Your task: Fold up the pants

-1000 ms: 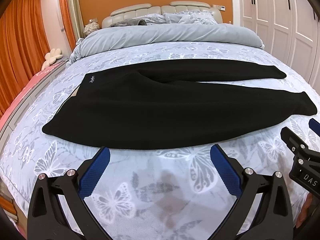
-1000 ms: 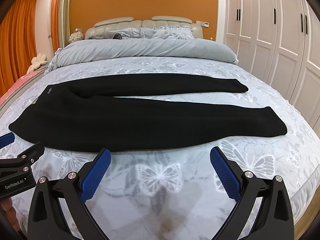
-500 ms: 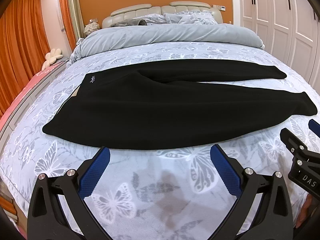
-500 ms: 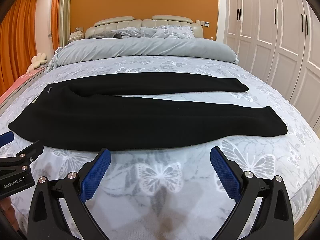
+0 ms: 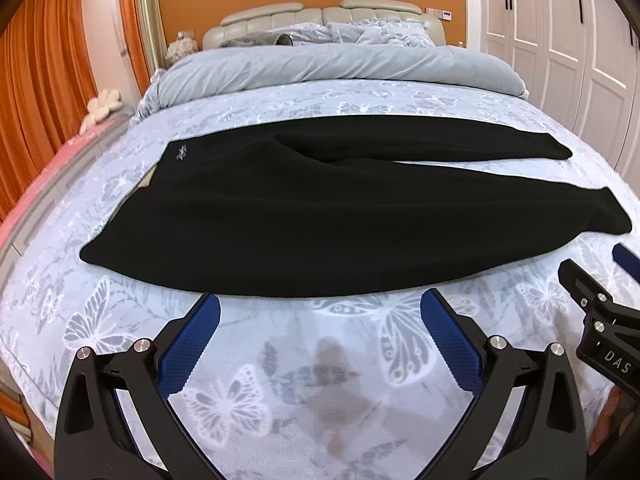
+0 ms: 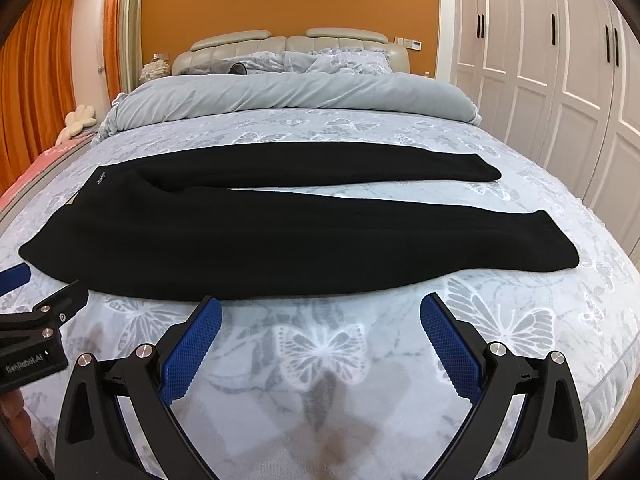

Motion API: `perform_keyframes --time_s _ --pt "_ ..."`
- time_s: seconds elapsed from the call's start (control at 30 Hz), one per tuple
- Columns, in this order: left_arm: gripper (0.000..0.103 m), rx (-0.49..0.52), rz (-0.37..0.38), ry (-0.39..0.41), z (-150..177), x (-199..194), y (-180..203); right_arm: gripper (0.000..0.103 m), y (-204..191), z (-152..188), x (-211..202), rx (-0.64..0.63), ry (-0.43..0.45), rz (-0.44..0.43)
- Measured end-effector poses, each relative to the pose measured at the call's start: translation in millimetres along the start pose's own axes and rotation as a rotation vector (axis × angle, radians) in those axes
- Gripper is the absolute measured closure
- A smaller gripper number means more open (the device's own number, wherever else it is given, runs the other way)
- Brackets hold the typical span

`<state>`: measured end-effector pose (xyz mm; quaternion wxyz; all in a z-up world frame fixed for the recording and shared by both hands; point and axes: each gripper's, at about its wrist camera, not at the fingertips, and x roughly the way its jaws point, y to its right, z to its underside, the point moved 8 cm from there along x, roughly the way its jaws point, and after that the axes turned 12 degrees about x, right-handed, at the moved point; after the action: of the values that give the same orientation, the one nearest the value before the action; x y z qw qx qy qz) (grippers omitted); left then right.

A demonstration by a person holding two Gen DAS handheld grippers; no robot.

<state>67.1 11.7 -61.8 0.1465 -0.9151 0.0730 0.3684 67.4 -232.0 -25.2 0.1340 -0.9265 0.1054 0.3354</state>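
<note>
Black pants (image 5: 320,216) lie flat across the bed, waistband at the left, two legs spread apart toward the right; they also show in the right wrist view (image 6: 224,236). My left gripper (image 5: 320,304) is open and empty, just in front of the pants' near edge. My right gripper (image 6: 320,308) is open and empty, also just short of the near edge, toward the leg end. Each gripper shows at the side of the other's view: the right one (image 5: 596,304) and the left one (image 6: 36,304).
The bed has a butterfly-print cover (image 5: 320,368) and a rolled grey duvet (image 5: 332,64) near the headboard. White wardrobes (image 6: 560,80) stand at the right, orange curtains (image 5: 44,80) at the left. The bed's right edge (image 6: 616,360) drops off nearby.
Both grippers have shifted slightly; the pants lie as before.
</note>
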Motion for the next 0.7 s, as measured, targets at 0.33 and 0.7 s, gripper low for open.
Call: perform_keyframes --time_s 0.33,0.7 --pt "0.005 -0.128 -0.027 -0.031 -99.0 77.9 -163.4 0.005 108.5 -131.6 83.1 0.108 -0.099 -0.013" --pt "0.005 -0.474 -0.068 -0.332 -131.4 280.6 -342.9 0.005 272.4 -274.1 271.6 0.310 -0.197 0.187"
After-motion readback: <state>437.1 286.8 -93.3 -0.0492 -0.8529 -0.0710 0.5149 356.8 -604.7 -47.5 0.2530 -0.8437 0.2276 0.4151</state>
